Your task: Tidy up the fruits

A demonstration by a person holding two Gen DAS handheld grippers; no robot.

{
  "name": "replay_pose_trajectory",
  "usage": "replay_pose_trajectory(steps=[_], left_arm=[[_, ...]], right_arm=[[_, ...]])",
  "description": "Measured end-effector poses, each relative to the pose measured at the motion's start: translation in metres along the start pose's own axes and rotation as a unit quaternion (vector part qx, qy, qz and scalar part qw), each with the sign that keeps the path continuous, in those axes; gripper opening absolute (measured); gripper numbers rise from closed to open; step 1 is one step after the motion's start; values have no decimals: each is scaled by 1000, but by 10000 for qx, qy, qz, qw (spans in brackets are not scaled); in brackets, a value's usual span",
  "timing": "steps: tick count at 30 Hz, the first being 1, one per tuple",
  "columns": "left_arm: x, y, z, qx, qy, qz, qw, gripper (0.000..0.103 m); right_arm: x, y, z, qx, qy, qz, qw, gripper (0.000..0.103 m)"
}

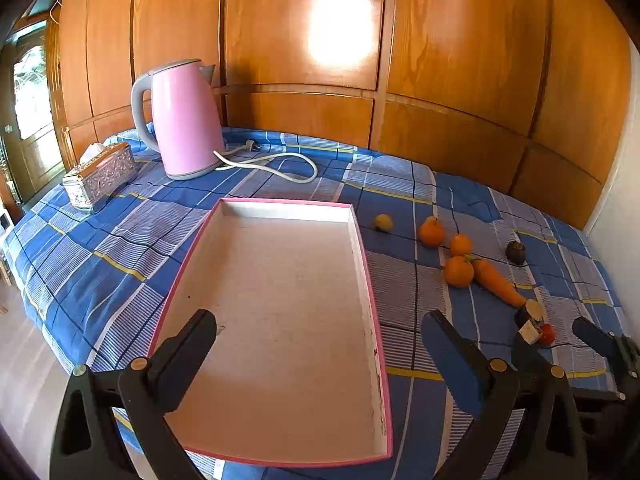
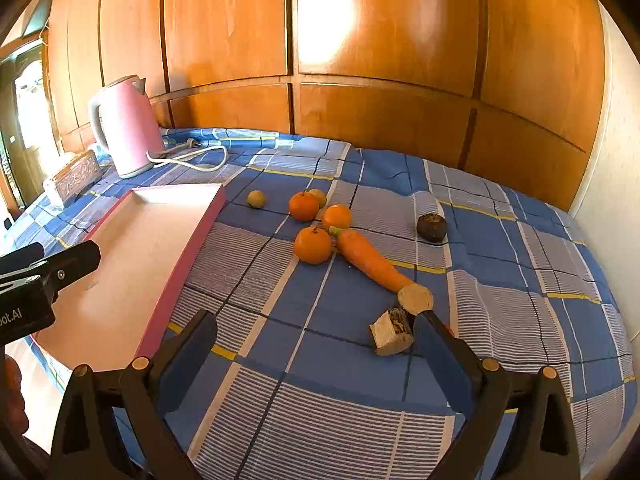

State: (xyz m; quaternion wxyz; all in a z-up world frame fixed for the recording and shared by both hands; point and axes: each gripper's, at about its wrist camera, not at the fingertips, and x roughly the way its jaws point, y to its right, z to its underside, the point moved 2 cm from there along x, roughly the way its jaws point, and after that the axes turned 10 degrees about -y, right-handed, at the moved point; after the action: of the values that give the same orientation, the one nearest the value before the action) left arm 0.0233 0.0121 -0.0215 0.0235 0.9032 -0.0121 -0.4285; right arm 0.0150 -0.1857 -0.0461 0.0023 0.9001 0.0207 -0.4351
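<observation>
A pink-rimmed tray [image 1: 362, 264] [image 2: 188, 236] lies on the blue checked cloth. My left gripper [image 1: 320, 334] is open and empty over its near end. Three oranges [image 2: 313, 245] [image 1: 458, 271], a carrot [image 2: 370, 261] [image 1: 498, 282], two small yellow-green fruits [image 2: 256, 199] [image 1: 383, 222] and a dark round fruit [image 2: 431, 227] [image 1: 515, 252] lie to the right of the tray. My right gripper [image 2: 316, 332] is open and empty, near two cut pale chunks [image 2: 392, 332]. The right gripper also shows in the left wrist view [image 1: 560, 336], beside a small red fruit [image 1: 547, 333].
A pink kettle [image 1: 182, 120] with a white cord [image 1: 276, 162] and a silver tissue box [image 1: 100, 176] stand at the back left. Wooden panels [image 1: 460, 60] rise behind the table. A white wall [image 2: 612, 200] is at the right. The table's left edge [image 1: 40, 312] drops to the floor.
</observation>
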Motion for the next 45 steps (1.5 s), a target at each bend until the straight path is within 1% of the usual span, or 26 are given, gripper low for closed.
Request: replay_pose_trajectory(steps=[11, 15, 22, 33, 43, 45], left_arm=[[-10, -9, 0, -68, 91, 6, 9999, 103], [-13, -10, 1, -78, 134, 5, 9999, 103], [-19, -11, 2, -87, 178, 3, 9998, 103], [-25, 4, 3, 165, 242, 66, 9995, 103], [-21, 14, 4, 317, 172, 91, 9993, 103], [-20, 18, 5, 367, 157, 106, 9991, 103]], right_arm=[[-7, -2, 1, -20, 55, 17, 10000, 100], [-13, -2, 0, -37, 146, 42, 9999, 100], [-19, 7, -2, 79, 225, 115, 9996, 100], [-24, 21, -1, 178, 256, 169, 9994, 100], [-22, 31, 0, 235, 248, 178, 9993, 100], [-22, 35, -1, 264, 248, 206, 9991, 96]])
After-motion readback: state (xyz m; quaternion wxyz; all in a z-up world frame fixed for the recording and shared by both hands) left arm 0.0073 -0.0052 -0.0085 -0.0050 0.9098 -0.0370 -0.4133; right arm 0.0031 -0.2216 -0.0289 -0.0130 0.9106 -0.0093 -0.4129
